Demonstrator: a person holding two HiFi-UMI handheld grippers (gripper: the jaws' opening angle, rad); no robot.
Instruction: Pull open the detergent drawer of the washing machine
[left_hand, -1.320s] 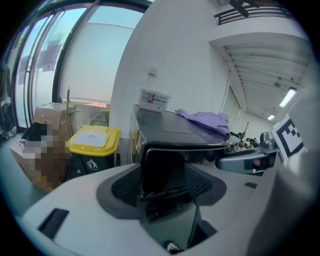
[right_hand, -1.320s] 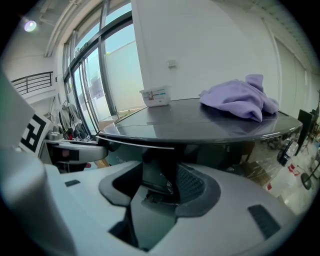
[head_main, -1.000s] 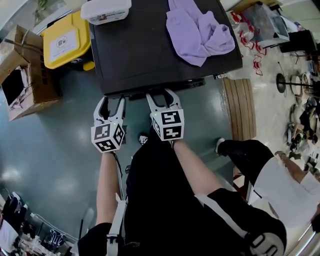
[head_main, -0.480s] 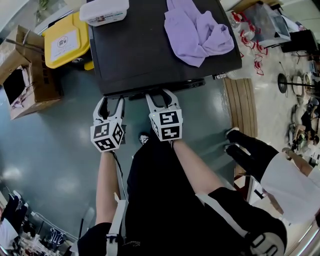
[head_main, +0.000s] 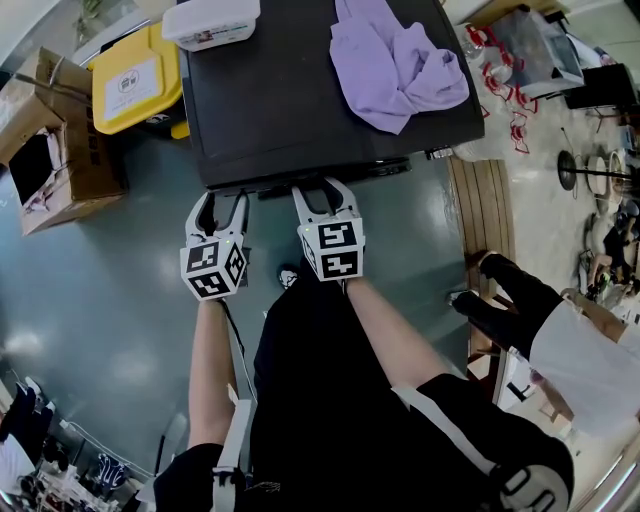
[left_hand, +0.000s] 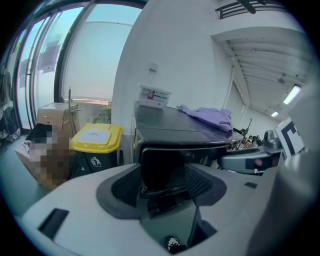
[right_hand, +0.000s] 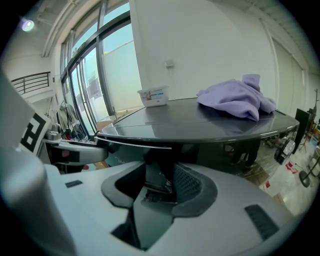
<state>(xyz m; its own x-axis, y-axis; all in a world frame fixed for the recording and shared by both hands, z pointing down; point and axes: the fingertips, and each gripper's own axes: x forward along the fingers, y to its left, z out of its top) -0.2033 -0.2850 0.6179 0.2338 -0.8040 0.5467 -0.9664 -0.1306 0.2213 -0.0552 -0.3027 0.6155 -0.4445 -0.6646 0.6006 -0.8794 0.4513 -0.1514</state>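
The black washing machine (head_main: 300, 100) is below me, with its front edge toward me. My right gripper (head_main: 323, 188) is at that edge, and a dark protruding part of the front (right_hand: 160, 170), apparently the detergent drawer, lies between its jaws. These jaws have just been closing. They still stand apart, and I see no firm press on the dark part. My left gripper (head_main: 220, 200) hangs open just left of it, level with the machine's front left corner (left_hand: 162, 165). It holds nothing.
A purple cloth (head_main: 400, 55) and a white lidded box (head_main: 212, 20) lie on the machine's top. A yellow bin (head_main: 135, 85) and a cardboard box (head_main: 50, 150) stand to the left. A wooden board (head_main: 480, 215) and a bystander's legs (head_main: 515, 305) are at the right.
The right gripper's jaws stand slightly closer together. Both grippers have stayed in place. The bystander's legs at the right have shifted.
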